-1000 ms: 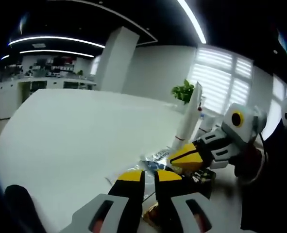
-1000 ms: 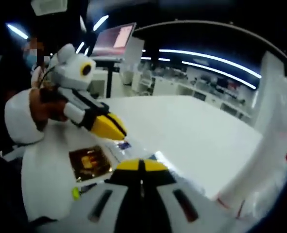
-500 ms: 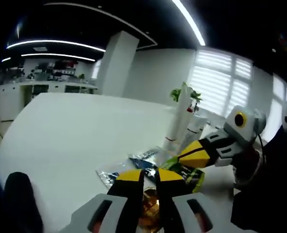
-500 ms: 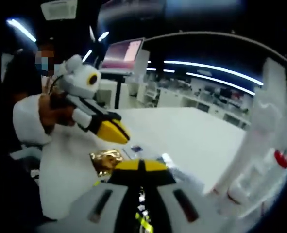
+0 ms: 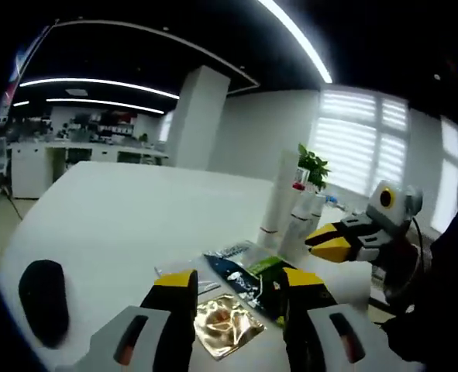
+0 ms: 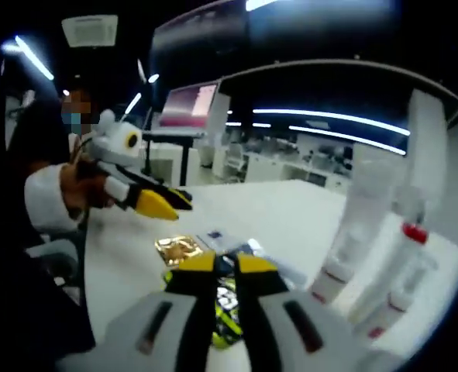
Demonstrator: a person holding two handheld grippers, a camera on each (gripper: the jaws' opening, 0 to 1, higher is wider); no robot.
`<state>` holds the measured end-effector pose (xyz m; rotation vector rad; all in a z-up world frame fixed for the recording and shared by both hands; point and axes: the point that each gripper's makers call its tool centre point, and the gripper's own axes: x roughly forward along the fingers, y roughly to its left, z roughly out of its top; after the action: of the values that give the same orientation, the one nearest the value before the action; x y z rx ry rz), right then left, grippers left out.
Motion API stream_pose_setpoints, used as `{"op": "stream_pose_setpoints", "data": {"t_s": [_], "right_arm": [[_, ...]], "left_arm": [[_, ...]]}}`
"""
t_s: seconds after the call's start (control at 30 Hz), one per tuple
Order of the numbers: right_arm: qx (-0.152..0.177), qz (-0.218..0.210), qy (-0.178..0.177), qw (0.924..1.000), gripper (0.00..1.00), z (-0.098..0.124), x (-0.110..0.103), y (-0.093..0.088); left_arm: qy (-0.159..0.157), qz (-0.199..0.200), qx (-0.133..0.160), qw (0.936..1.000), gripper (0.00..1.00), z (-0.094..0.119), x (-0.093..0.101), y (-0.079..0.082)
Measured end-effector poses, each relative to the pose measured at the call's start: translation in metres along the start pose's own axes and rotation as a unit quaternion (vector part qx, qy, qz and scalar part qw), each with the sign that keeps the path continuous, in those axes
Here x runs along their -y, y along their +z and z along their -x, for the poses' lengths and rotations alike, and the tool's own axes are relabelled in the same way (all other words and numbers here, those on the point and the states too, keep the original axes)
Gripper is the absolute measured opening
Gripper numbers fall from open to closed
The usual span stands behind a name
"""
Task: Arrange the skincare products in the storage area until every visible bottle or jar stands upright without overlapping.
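Over a wide white table [image 5: 112, 209] in an open-plan office, we hold a yellow-tipped gripper in each hand. In the left gripper view, our left gripper [image 5: 236, 291] stands with its jaws spread wide and nothing between them; a crinkled gold sachet [image 5: 222, 324] lies on the table in the gap. Just beyond it lies a dark sachet with a green patch [image 5: 253, 280], overlapping a clear-edged sachet [image 5: 230, 250]. Behind these, a tall white tube [image 5: 279, 194] stands upright beside smaller white bottles [image 5: 304, 217], one with a red cap. Our right gripper [image 5: 321, 242] reaches in from the right, above the packets.

In the right gripper view, that gripper's jaws are parted by a narrow gap, over a green-and-dark sachet [image 6: 227, 306]; the view is too blurred for us to tell whether they grip it. The tube [image 6: 352, 225] and bottles [image 6: 403, 267] stand to the right, and a dark object [image 5: 43, 298] rests near the table's edge.
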<state>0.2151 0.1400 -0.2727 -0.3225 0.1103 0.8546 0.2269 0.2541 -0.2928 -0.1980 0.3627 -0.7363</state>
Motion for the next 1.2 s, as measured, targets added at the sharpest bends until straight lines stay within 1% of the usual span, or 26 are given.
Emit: {"op": "stream_pose_setpoints", "data": {"t_s": [0.17,0.3,0.33,0.43,0.57,0.63,0.7,0.73,0.83,0.93,1.0,1.1,1.2], "right_arm": [[0.018,-0.004,-0.004,0.9998,0.12,0.020,0.002,0.009],[0.037,-0.025,-0.007,0.9990,0.20,0.032,0.007,0.016],[0.042,-0.038,-0.009,0.9984,0.21,0.037,0.009,0.018],[0.049,-0.044,-0.012,0.9977,0.26,0.048,0.010,0.022],[0.060,-0.058,-0.016,0.9964,0.33,0.059,0.010,0.027],[0.062,-0.063,-0.019,0.9959,0.37,0.064,0.009,0.027],[0.064,-0.070,-0.011,0.9955,0.40,0.067,0.006,0.027],[0.063,-0.081,-0.002,0.9947,0.42,0.070,0.004,0.026],[0.060,-0.089,-0.003,0.9942,0.50,0.076,0.004,0.023],[0.059,-0.094,-0.020,0.9937,0.56,0.084,0.009,0.019],[0.058,-0.098,-0.034,0.9929,0.61,0.090,0.013,0.016],[0.054,-0.104,-0.056,0.9915,0.70,0.098,0.019,0.011],[0.052,-0.110,-0.070,0.9901,0.77,0.104,0.022,0.007]], "left_arm": [[0.007,0.000,0.009,0.9999,0.57,0.009,0.008,-0.002],[0.018,-0.003,0.017,0.9997,0.65,0.017,0.012,-0.002],[0.021,-0.004,0.020,0.9996,0.67,0.020,0.013,-0.001],[0.031,-0.006,0.031,0.9990,0.71,0.028,0.013,0.002],[0.050,-0.008,0.041,0.9979,0.81,0.035,0.012,0.008],[0.050,-0.010,0.041,0.9979,0.83,0.037,0.015,0.009],[0.048,-0.018,0.036,0.9980,0.83,0.039,0.018,0.008],[0.049,-0.025,0.030,0.9980,0.82,0.040,0.019,0.006],[0.054,-0.032,0.027,0.9977,0.85,0.041,0.018,0.007],[0.054,-0.029,0.028,0.9978,0.91,0.043,0.021,0.008],[0.058,-0.038,0.021,0.9974,0.94,0.044,0.022,0.006],[0.062,-0.041,0.020,0.9971,0.99,0.045,0.022,0.006],[0.063,-0.042,0.024,0.9969,0.99,0.049,0.024,0.008]]}}
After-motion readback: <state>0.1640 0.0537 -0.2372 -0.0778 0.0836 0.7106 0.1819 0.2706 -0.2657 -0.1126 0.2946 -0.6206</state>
